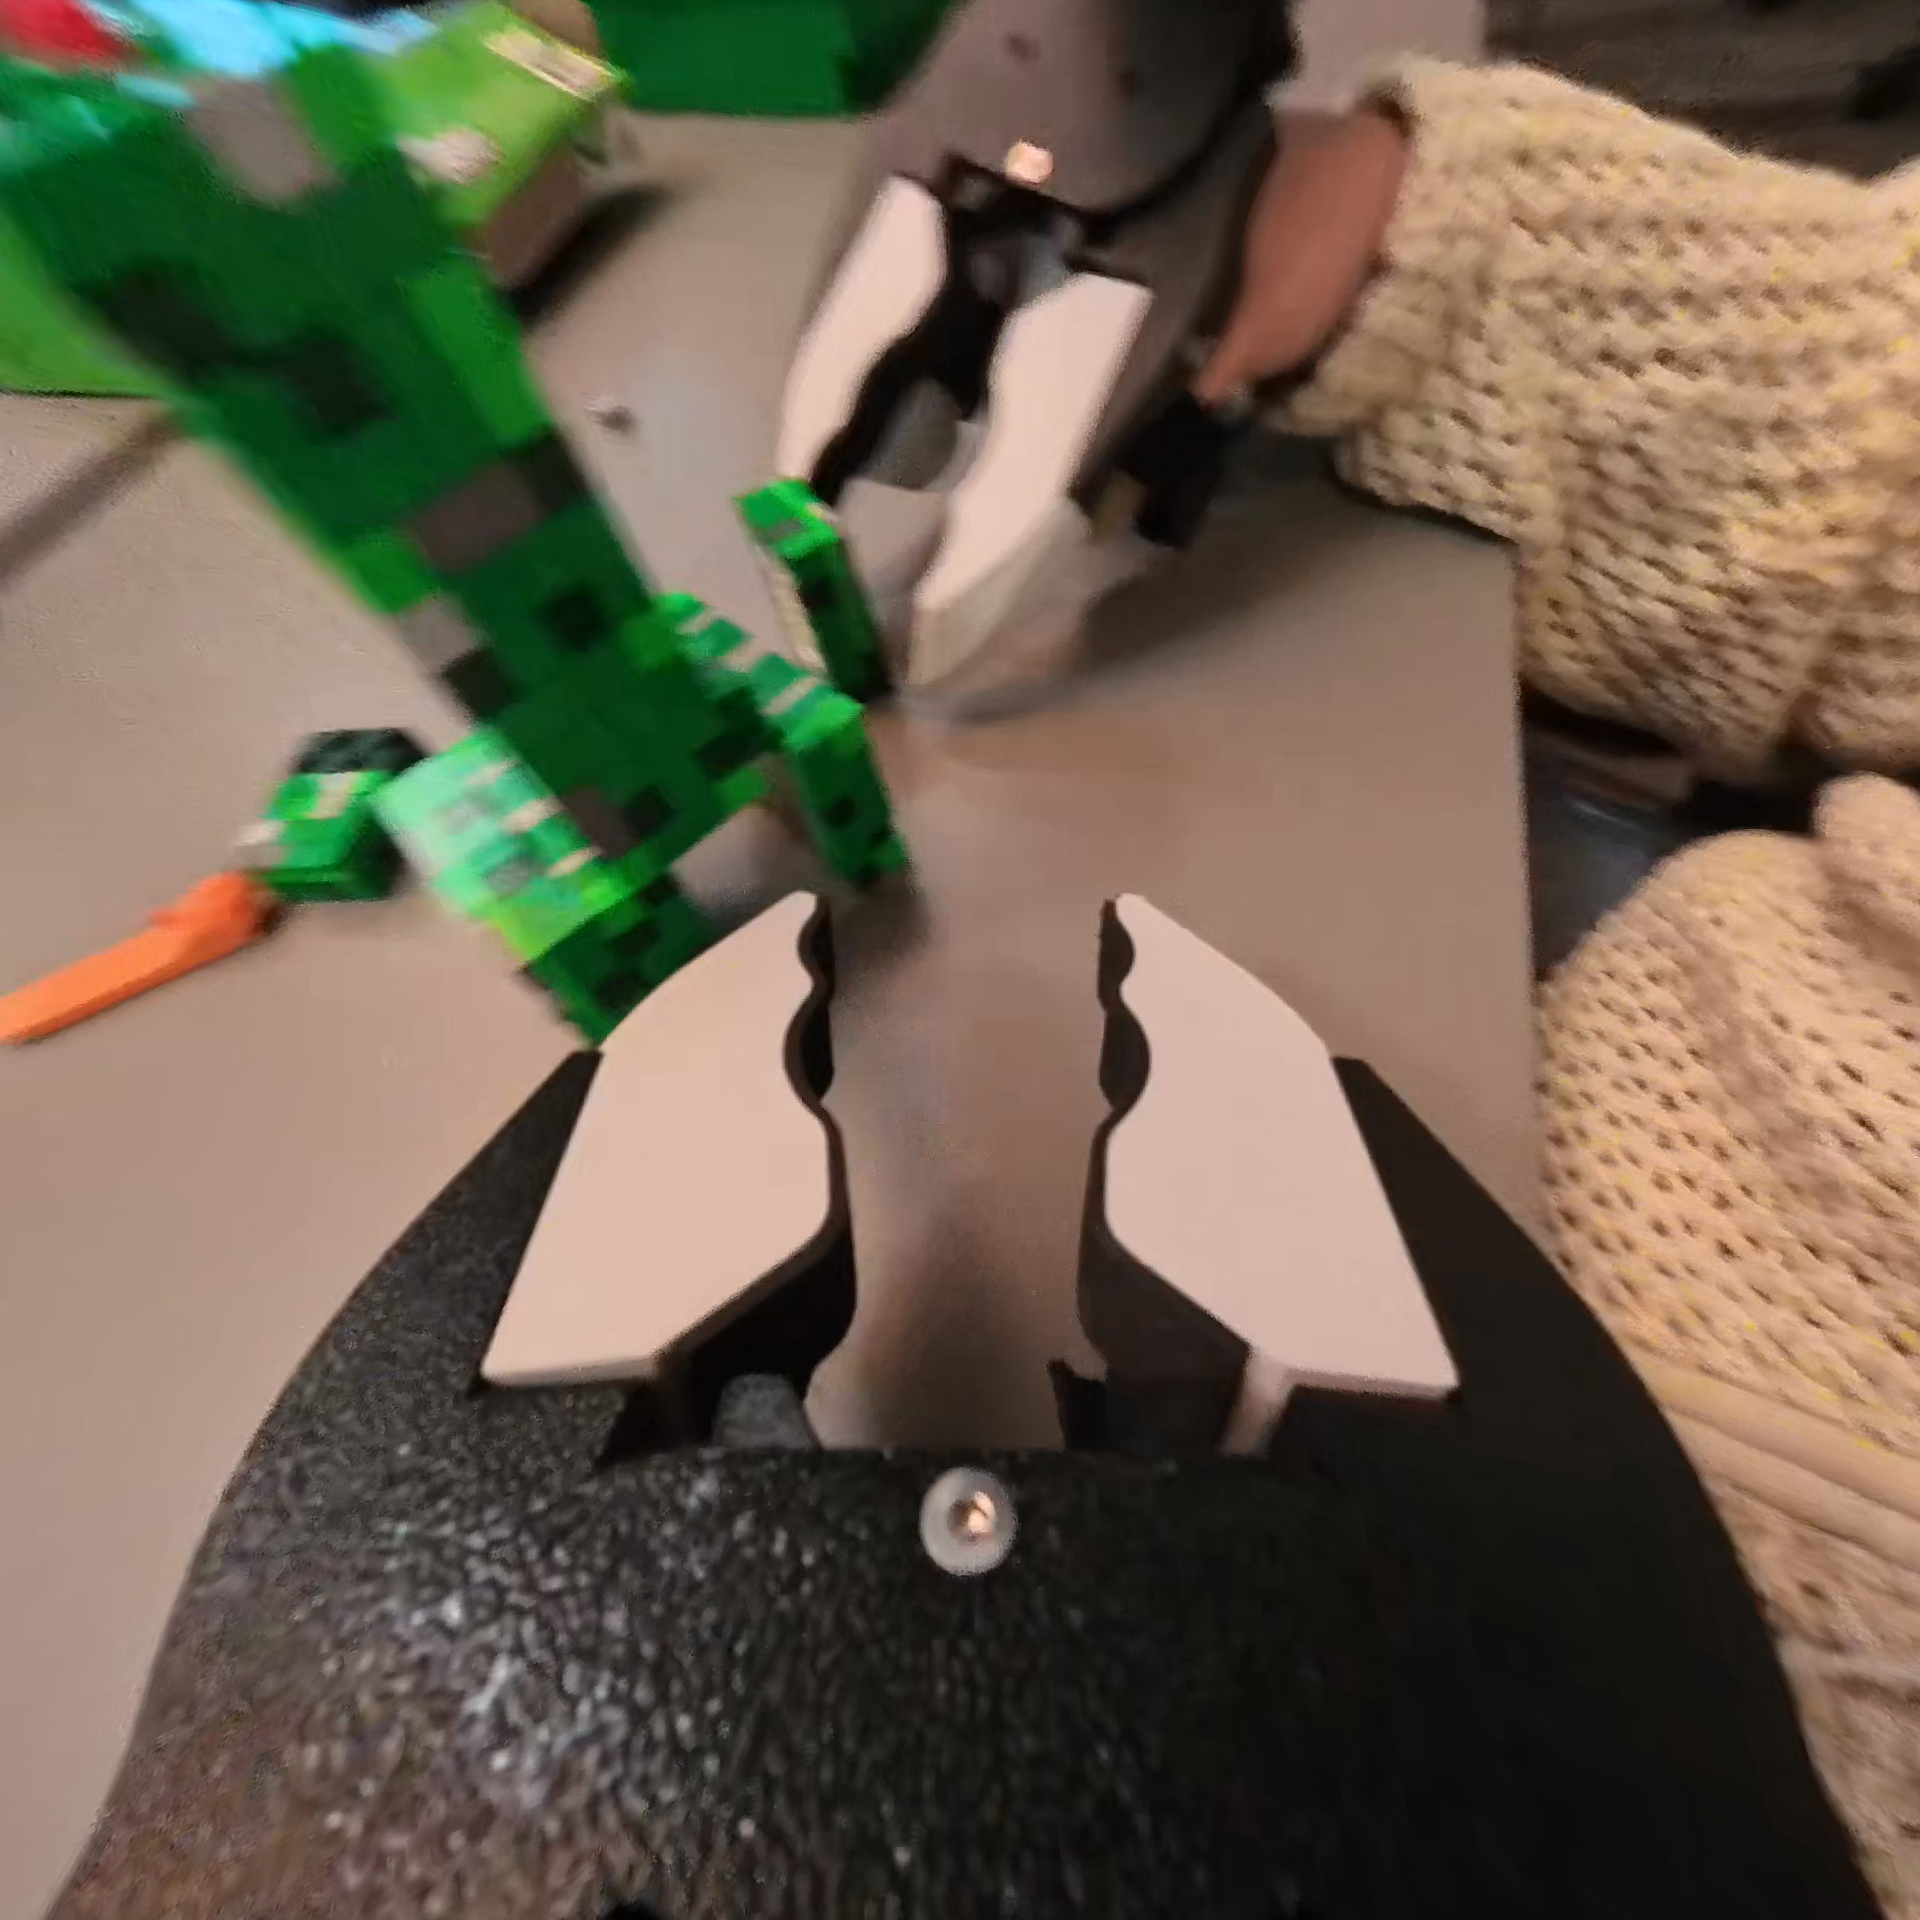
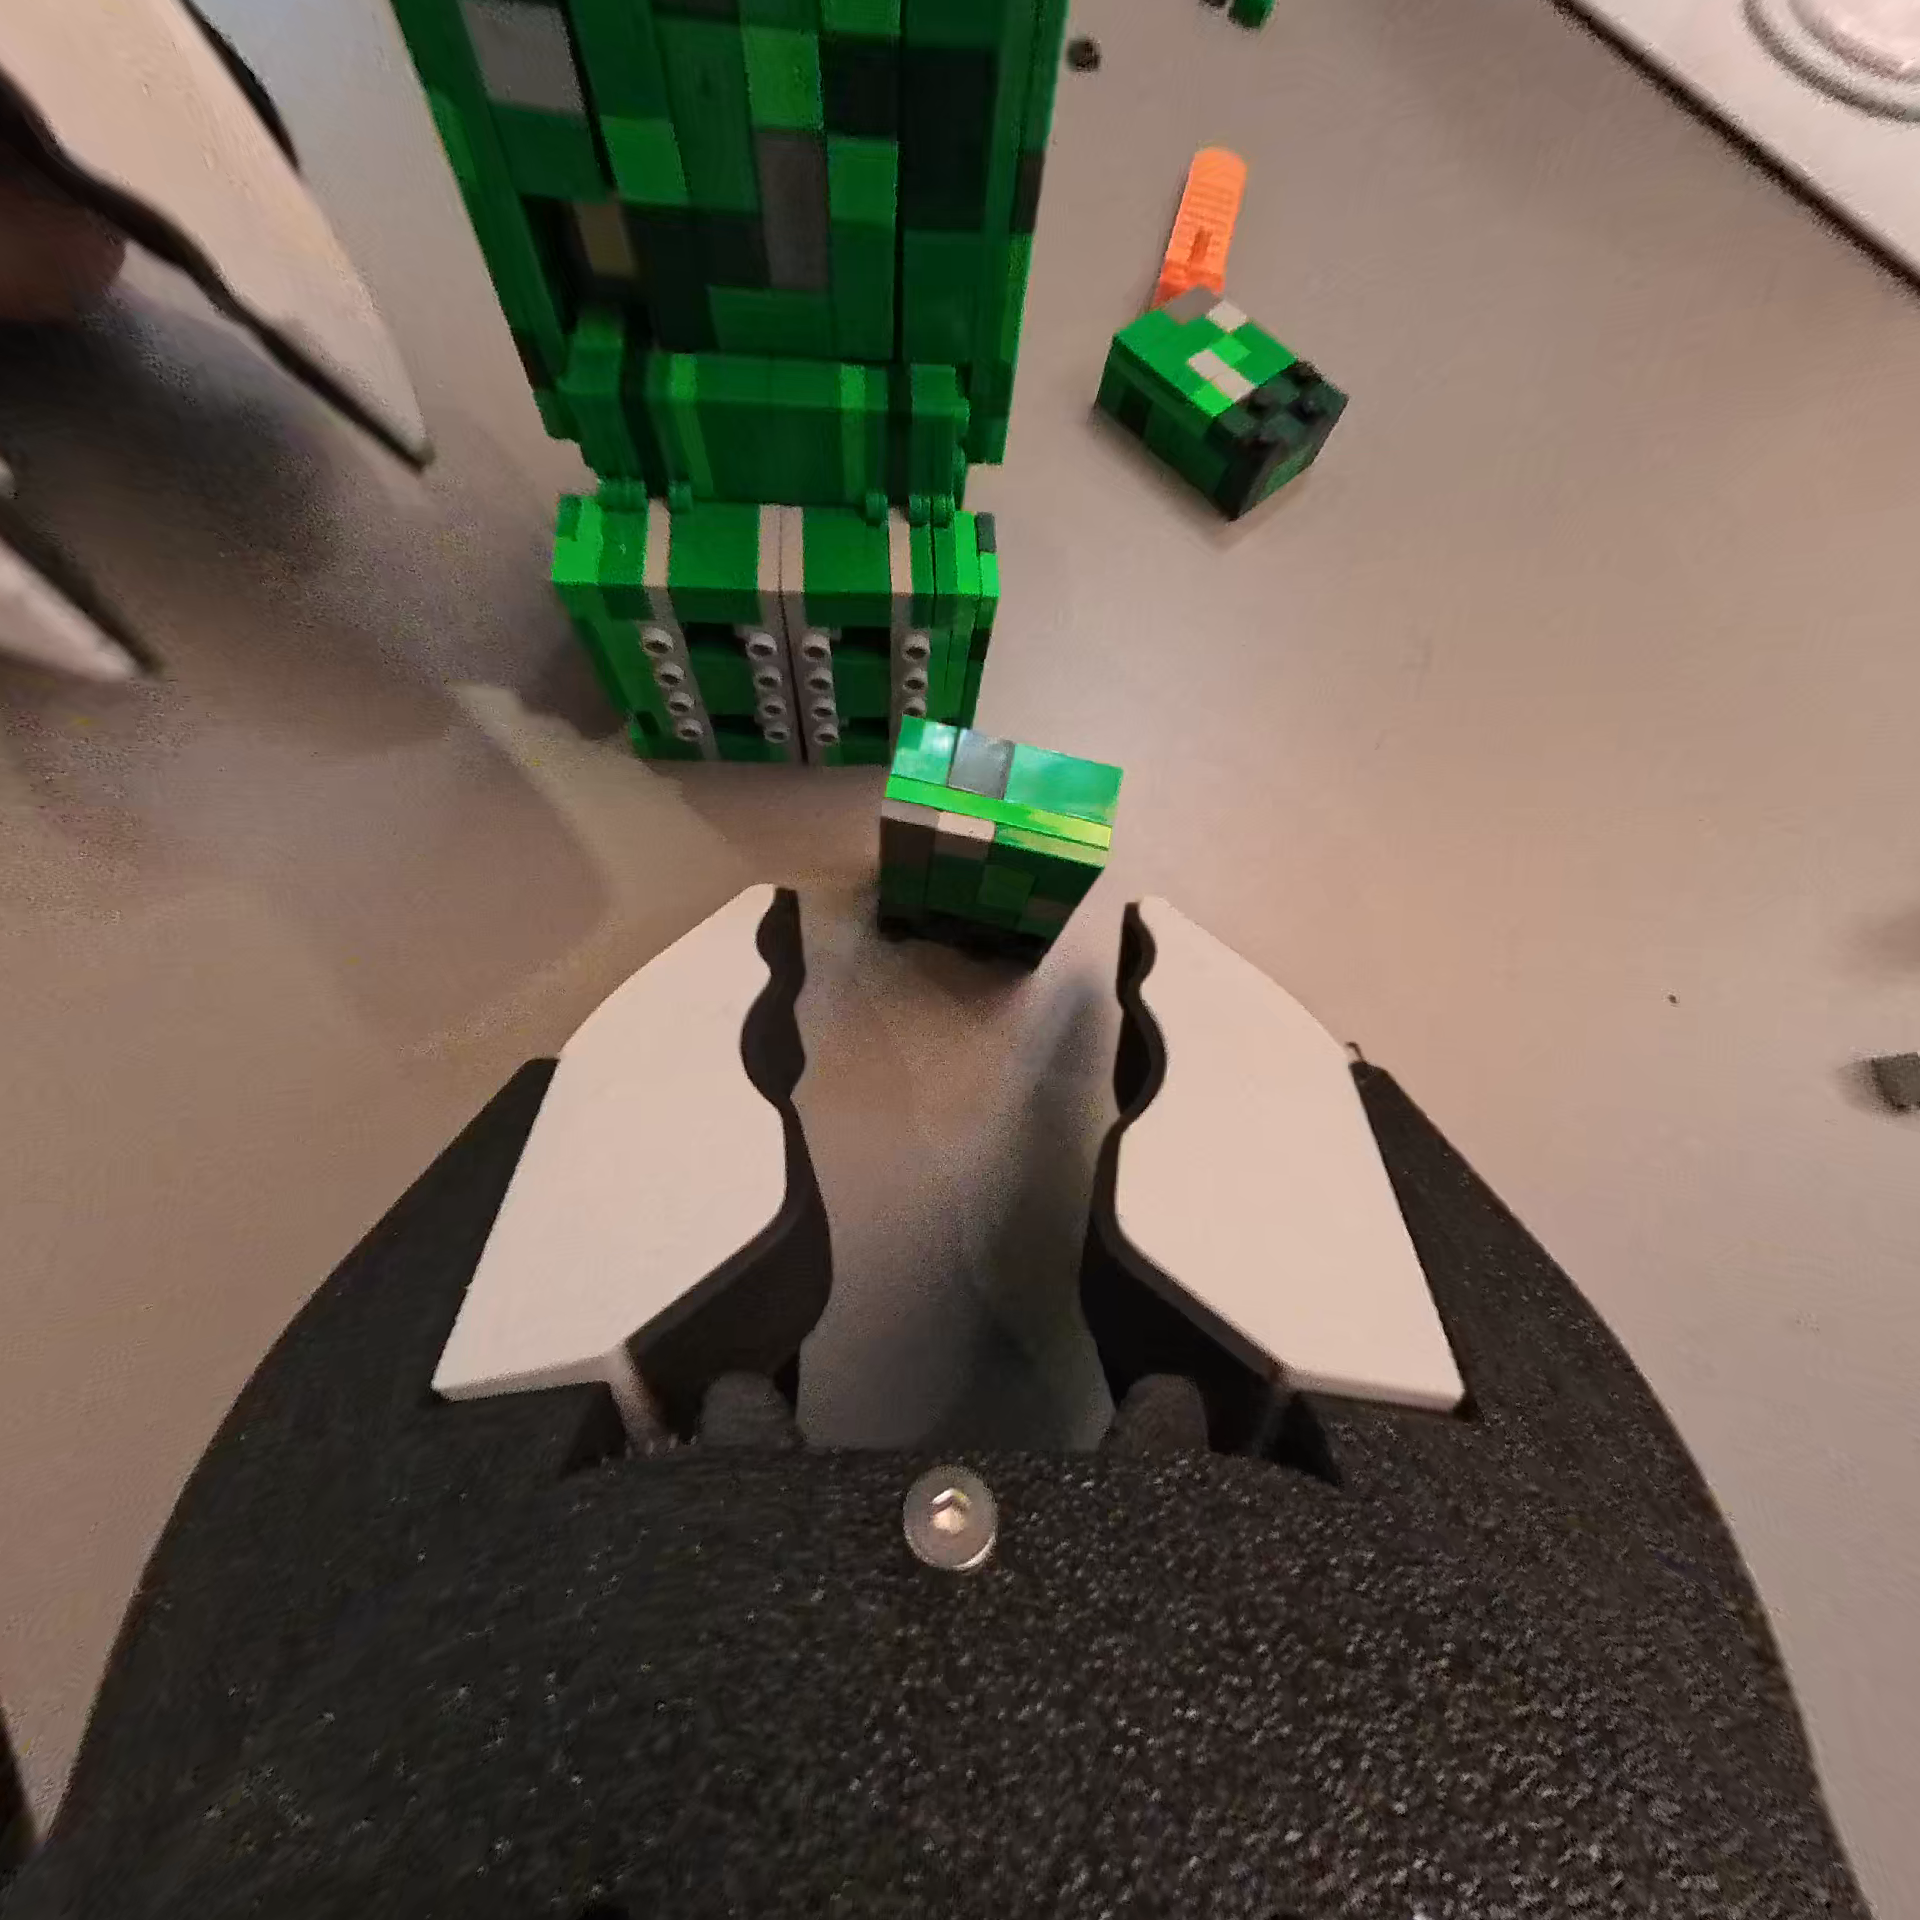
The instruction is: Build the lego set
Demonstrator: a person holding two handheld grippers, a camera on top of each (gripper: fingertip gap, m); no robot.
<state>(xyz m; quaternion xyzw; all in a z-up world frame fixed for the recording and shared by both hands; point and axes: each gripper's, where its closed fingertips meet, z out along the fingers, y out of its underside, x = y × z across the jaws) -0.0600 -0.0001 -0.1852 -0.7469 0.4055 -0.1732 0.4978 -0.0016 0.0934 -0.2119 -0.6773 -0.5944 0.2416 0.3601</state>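
Note:
A tall green blocky lego figure [image 2: 748, 208] stands on the grey table [image 2: 1455, 727], also blurred in the left wrist view [image 1: 499, 582]. A small green foot block [image 2: 992, 831] stands just beyond my right gripper [image 2: 951, 914], which is open and empty. The same block shows in the left wrist view [image 1: 816, 582], next to the right gripper [image 1: 935, 520] seen from outside. Another green block [image 2: 1221, 400] lies at the right, beside an orange brick separator [image 2: 1200, 223]. My left gripper [image 1: 961, 920] is open and empty, just right of the figure's feet.
A person's cream knitted sleeves [image 1: 1662, 416] are at the right in the left wrist view, over the table edge [image 1: 1522, 831]. A green box [image 1: 509, 114] is behind the figure. A small dark piece [image 2: 1896, 1081] lies at the far right. My right gripper's tips are some 12 centimeters from the green block [image 2: 1221, 400]. Look for it in the left wrist view [image 1: 366, 773] too.

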